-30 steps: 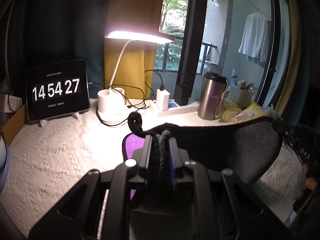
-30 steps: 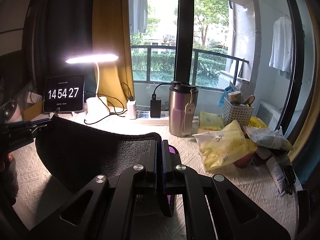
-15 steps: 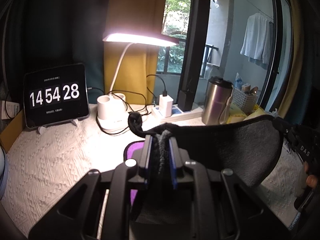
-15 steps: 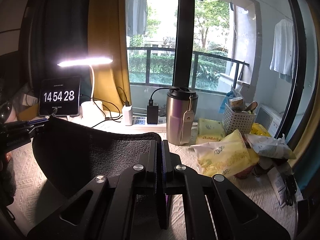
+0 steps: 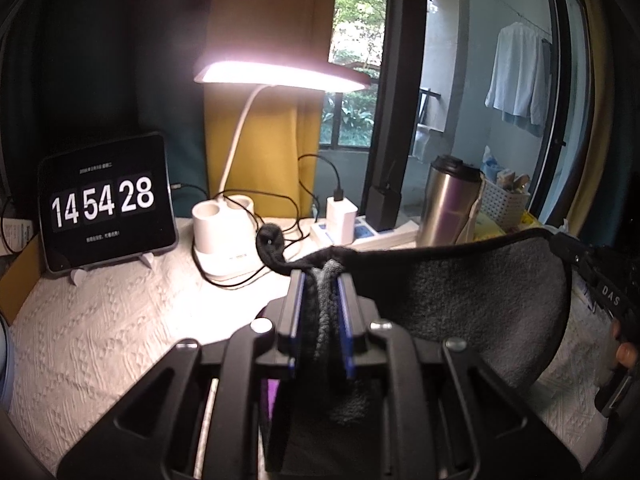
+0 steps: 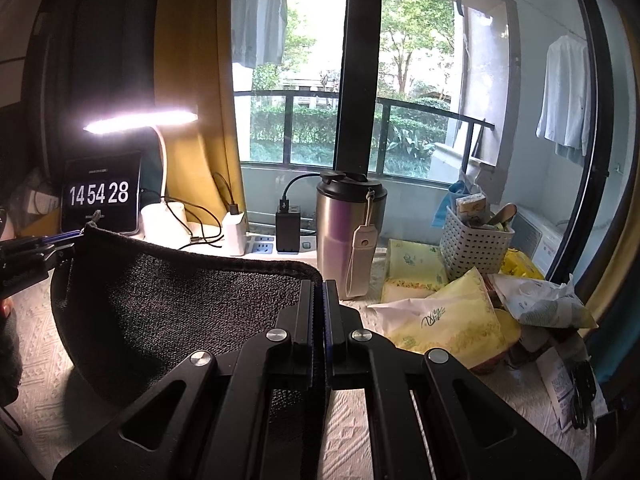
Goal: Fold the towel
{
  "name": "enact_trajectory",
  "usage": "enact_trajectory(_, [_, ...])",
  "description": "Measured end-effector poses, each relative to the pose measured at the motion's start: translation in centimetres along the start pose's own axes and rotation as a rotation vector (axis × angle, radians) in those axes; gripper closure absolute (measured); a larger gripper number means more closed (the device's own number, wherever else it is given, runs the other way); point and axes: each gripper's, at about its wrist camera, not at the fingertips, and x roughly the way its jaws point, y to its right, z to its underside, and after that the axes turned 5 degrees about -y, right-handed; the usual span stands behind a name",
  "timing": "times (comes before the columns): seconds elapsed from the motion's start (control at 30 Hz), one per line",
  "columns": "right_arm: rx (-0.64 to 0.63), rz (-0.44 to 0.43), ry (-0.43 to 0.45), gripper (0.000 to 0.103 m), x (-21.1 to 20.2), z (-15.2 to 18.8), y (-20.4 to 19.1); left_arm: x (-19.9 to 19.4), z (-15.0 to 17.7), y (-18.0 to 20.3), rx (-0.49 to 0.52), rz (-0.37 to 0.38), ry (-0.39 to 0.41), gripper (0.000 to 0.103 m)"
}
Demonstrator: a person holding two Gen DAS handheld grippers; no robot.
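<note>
Dark towel [image 5: 472,304] now higher, both grippers' pinch unchanged.

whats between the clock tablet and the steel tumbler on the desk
In the left wrist view, between the clock tablet and the steel tumbler stand the white lamp base, a white charger and a black adapter on the power strip.

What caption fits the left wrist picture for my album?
Left hand-held gripper pinches a dark grey fluffy towel above the white textured tablecloth, beside a glowing white desk lamp.
</note>
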Motion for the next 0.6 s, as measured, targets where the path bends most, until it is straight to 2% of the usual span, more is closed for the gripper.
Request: enact_trajectory(0.6, [-0.008,0.015,-0.06,0.099,4.9,-0.5,0.2,4.4,-0.5,-0.9,0.001,-0.025,-0.049,0.085])
